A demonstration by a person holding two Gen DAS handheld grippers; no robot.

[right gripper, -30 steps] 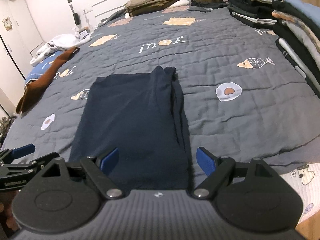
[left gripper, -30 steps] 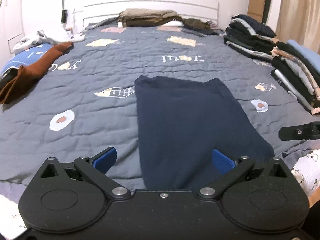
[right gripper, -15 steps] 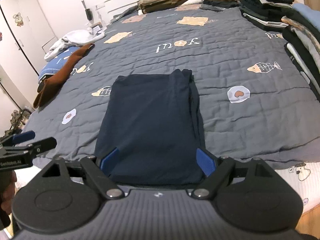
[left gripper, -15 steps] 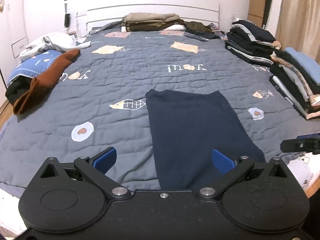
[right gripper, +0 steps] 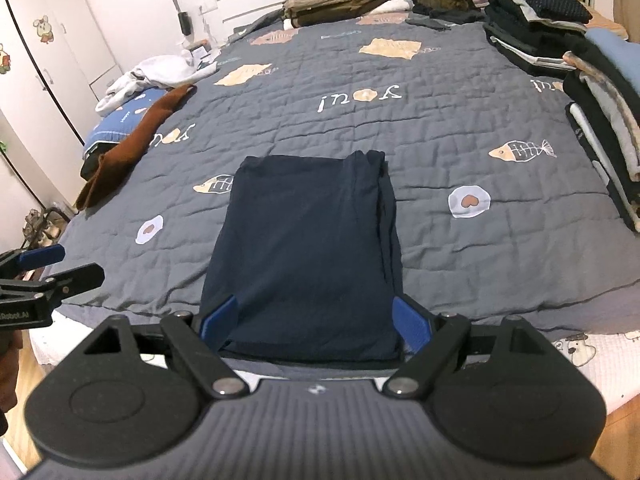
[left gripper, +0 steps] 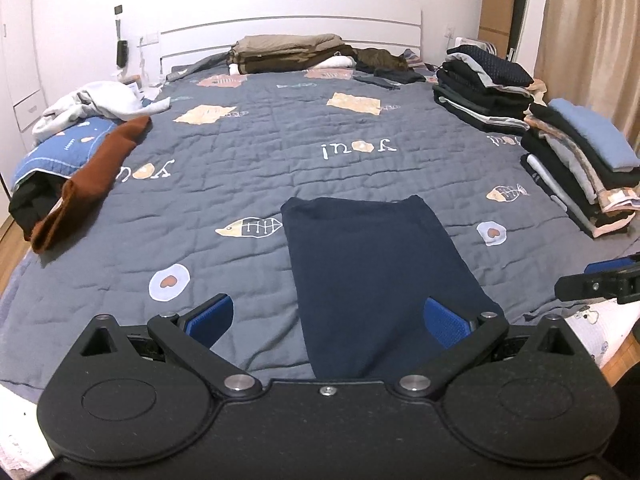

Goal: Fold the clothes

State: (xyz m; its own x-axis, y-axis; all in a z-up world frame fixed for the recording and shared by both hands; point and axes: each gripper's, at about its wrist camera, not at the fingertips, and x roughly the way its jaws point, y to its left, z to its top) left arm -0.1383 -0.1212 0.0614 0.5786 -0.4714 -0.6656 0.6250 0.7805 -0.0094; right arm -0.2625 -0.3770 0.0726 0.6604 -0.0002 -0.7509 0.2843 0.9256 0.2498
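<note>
A folded navy garment (left gripper: pixel 376 276) (right gripper: pixel 308 256) lies flat on the grey quilt near the bed's front edge. My left gripper (left gripper: pixel 326 320) hangs above and in front of it, jaws wide, nothing between the blue pads. My right gripper (right gripper: pixel 316 320) is likewise open above the garment's near edge, not touching it. Each gripper shows at the edge of the other's view: the right gripper's finger (left gripper: pixel 600 284) in the left wrist view, the left gripper (right gripper: pixel 36 276) in the right wrist view.
Stacks of folded clothes (left gripper: pixel 576 160) line the bed's right side. A rust-brown garment (left gripper: pixel 92 184), a blue pillow and a white bundle (left gripper: pixel 92 104) lie at the left. Olive and brown bedding (left gripper: pixel 288 52) sits at the headboard. A white wardrobe (right gripper: pixel 40 60) stands left.
Both grippers have risen and drawn back from the navy garment, which now looks smaller and farther away. Their jaws stayed open. The garment has not moved.
</note>
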